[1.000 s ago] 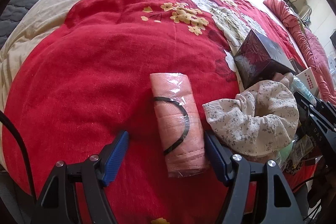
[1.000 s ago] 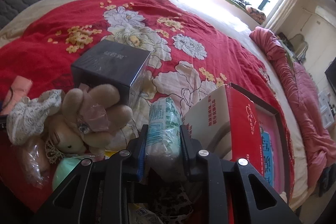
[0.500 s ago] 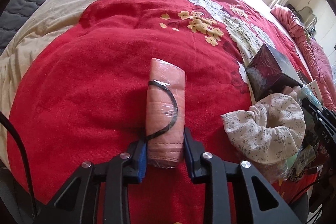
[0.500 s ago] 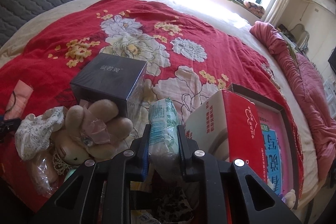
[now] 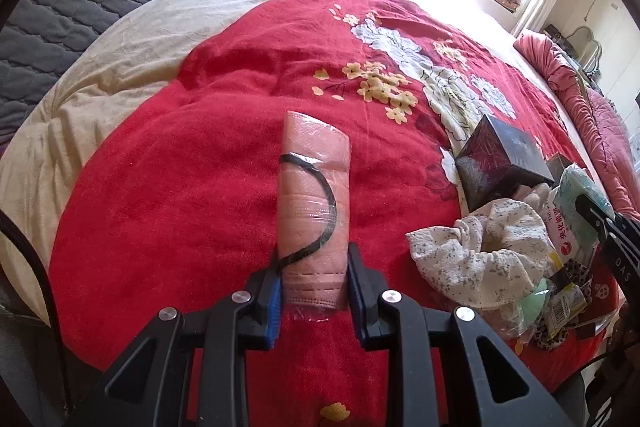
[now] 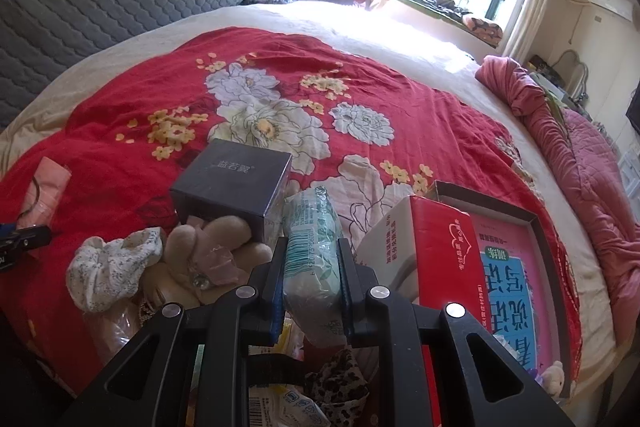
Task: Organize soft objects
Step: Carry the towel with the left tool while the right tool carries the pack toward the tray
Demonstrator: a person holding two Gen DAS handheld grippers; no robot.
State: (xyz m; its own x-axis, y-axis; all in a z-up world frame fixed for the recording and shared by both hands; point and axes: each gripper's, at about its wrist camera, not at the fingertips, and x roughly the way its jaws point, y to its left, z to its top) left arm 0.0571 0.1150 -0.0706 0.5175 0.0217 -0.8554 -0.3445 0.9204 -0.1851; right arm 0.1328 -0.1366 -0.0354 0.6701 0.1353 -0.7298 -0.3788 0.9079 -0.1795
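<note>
Both tongs have just clenched and lifted, my left gripper point(image 5: 314, 291) grasping the pink roll point(image 5: 314, 211) at twelve o'clock, right gripper point(image 6: 310, 291) grasping the tissue pack point(image 6: 314, 255), ready for sorting.

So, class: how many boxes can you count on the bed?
3. A dark box sits behind the plush toy; a red and white box stands right of the gripped tissue pack; an open flat box lies beyond. Clutter may hide more.

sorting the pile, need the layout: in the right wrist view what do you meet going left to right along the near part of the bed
pink wrapped roll → floral fabric piece → plush toy → tissue pack in the right hand-held gripper → red carton → open box lid
</note>
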